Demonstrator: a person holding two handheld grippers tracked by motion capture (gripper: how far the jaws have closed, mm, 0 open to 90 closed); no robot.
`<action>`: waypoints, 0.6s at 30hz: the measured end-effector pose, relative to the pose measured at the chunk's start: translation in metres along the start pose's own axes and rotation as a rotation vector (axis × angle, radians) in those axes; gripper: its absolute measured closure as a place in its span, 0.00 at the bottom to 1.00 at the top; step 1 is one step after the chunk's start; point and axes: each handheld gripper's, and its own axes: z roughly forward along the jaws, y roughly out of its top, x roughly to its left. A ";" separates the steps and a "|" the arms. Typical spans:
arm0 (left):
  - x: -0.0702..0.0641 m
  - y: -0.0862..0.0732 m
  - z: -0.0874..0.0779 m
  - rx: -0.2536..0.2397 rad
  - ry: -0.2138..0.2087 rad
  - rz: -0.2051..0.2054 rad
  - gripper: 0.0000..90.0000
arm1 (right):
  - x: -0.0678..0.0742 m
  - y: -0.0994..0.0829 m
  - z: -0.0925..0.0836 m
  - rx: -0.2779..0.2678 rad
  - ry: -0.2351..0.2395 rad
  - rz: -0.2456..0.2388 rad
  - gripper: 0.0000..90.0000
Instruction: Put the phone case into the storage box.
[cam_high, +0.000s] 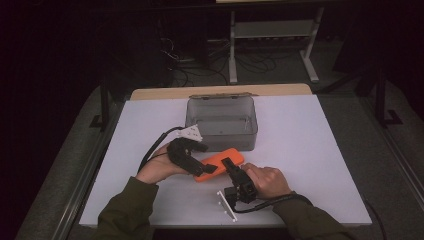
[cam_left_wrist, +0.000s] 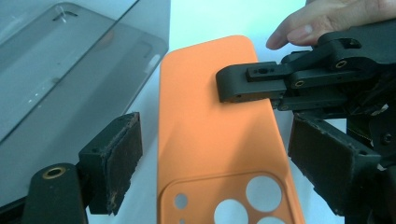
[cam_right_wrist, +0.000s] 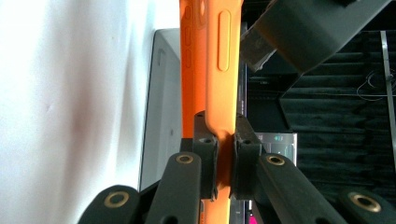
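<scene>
An orange phone case (cam_high: 218, 164) sits near the middle of the white surface (cam_high: 310, 150), toward its front edge, just in front of a clear plastic box (cam_high: 222, 122). The right tool (cam_high: 231, 166) is clamped on one edge of the case. The left tool (cam_high: 200, 167) has its jaws apart, straddling the case's camera end without gripping.

The soft case could flex and slip from the narrow edge hold, or bump the box wall if swung.

The surface is otherwise bare, apart from a small white bracket at its front edge. The room beyond is dark, with cables and a white frame on the floor.
</scene>
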 end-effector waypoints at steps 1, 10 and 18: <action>0.001 -0.001 -0.002 -0.002 0.001 -0.001 0.19 | 0.000 0.000 0.000 -0.001 -0.001 0.000 0.91; 0.010 -0.010 -0.020 -0.024 0.034 -0.026 0.19 | 0.000 -0.001 0.000 -0.001 -0.001 -0.001 0.91; 0.017 -0.022 -0.034 -0.037 0.071 -0.049 0.19 | 0.000 -0.002 0.000 0.003 0.002 -0.002 0.91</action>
